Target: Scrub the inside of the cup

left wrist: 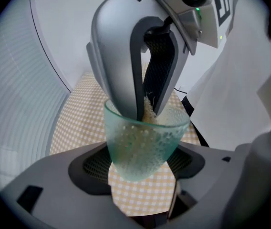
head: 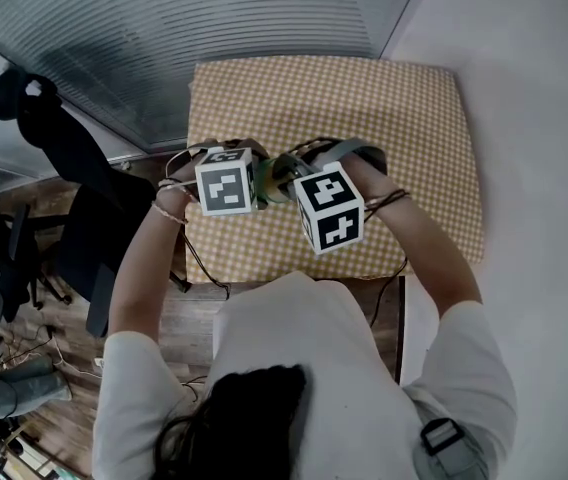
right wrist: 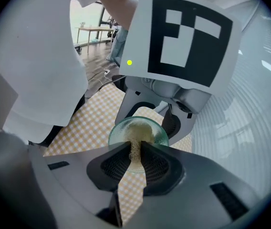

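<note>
Grey jaws of the left gripper (left wrist: 140, 168) clamp a frosted green glass cup (left wrist: 145, 137) from both sides, holding it above the table (head: 364, 98) with its yellow-and-white checked cloth. The right gripper (right wrist: 136, 149) pinches a pale scrubber (left wrist: 148, 111), pushed down into the cup's mouth. Ribbed glass panels (head: 214, 28) fill the upper left, a white wall (head: 534, 118) the right side. Wooden floor (head: 179, 330) and a black chair (head: 74, 218) lie at the left.

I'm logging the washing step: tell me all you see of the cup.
The cup is a pale green, translucent tumbler narrowing to its base, its wall speckled with bubbles. The left tool clamps its lower wall, mouth up, above the checked tablecloth. The right tool holds a yellowish sponge inside it.
</note>
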A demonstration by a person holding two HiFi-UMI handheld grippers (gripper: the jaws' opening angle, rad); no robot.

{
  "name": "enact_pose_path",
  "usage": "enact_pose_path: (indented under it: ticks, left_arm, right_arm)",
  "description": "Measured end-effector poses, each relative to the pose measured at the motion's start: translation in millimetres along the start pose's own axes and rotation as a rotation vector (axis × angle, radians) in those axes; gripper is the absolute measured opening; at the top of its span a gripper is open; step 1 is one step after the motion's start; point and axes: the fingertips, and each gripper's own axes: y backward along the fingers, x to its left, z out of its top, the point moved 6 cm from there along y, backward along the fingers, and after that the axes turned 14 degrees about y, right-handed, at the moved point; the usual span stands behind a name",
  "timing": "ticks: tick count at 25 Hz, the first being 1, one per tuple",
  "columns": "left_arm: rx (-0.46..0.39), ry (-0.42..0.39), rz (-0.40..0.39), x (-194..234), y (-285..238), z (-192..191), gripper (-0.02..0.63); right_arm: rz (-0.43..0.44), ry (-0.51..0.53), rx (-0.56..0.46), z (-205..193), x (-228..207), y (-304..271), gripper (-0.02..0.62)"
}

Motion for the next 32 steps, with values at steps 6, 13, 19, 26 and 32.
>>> enact_pose_path:
  ticks: [6,13,19,26,32]
  left_arm:
    - [-0.018,-0.01,0.056,6.5,4.3,-3.2,0.353]
    - [-0.039,-0.011,0.11,10.1,12.2,-4.0,0.351]
    - [-0.021,-0.038,0.136,6.7,13.2,-3.8,0.351]
    - [-0.03,-0.034,0.17,6.1,17.2,-3.8,0.351]
    - [-0.018,-0.057,0.191,4.0,16.4,-2.6,0.351]
  right_arm:
    - [0.035,-0.176,-0.035,-3.2,-8.2,-1.7,0.075]
    - [0.065,-0.382,-0.109,-5.4,-15.9,2.3,0.075]
    - [0.107,-0.512,-0.151,-5.0,-15.5,6.3,0.078]
    - [0.126,-0.717,-0.231,-4.5,-19.4,5.7,0.078]
    - [0.158,-0.872,-0.289,-4.7,-21.2,8.2,0.078]
